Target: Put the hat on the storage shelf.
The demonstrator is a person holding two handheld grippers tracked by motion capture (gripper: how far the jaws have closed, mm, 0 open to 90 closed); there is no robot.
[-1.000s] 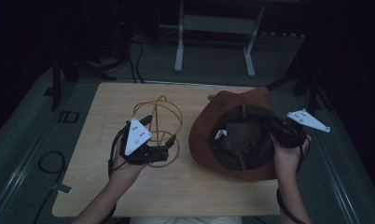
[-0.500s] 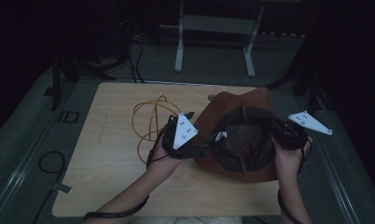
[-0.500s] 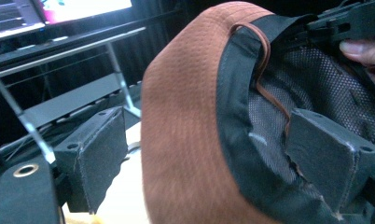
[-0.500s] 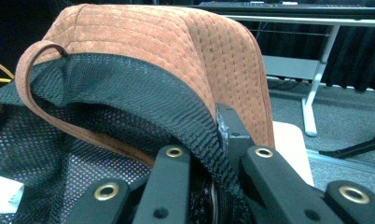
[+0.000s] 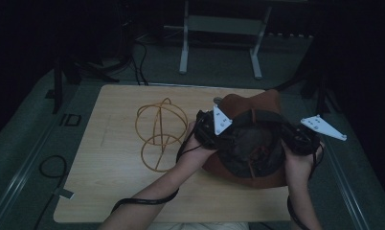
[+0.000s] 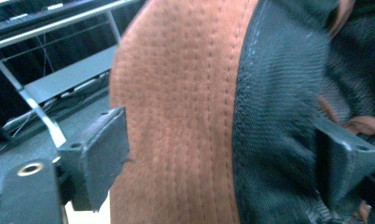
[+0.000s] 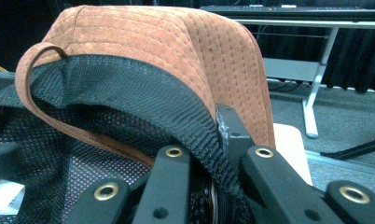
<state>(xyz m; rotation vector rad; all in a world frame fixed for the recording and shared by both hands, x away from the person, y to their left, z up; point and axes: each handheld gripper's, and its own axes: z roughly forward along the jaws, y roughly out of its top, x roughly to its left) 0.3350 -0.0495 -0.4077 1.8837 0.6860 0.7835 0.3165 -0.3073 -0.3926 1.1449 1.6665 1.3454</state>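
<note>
A brown suede hat (image 5: pixel 250 178) with a black mesh lining (image 5: pixel 250 143) lies crown down on the right part of the wooden table (image 5: pixel 104 191). My right gripper (image 5: pixel 284 139) is shut on the hat's right rim; in the right gripper view the gripper (image 7: pixel 209 140) pinches the mesh rim (image 7: pixel 129 88). My left gripper (image 5: pixel 227 138) is at the hat's left rim. In the left gripper view its jaws have just been closing, and the gripper (image 6: pixel 220 163) straddles the suede brim (image 6: pixel 176 116) and the mesh, still wide apart.
An orange wire frame of hoops (image 5: pixel 159 132) lies on the table left of the hat. Behind the table a metal stand (image 5: pixel 219 28) rests on the dark floor. A black cable loop (image 5: pixel 49 167) lies off the table's left edge.
My left hand has moved right, from over the orange wire frame to the hat's left rim. The wire frame now lies uncovered. The right hand has stayed at the right rim.
</note>
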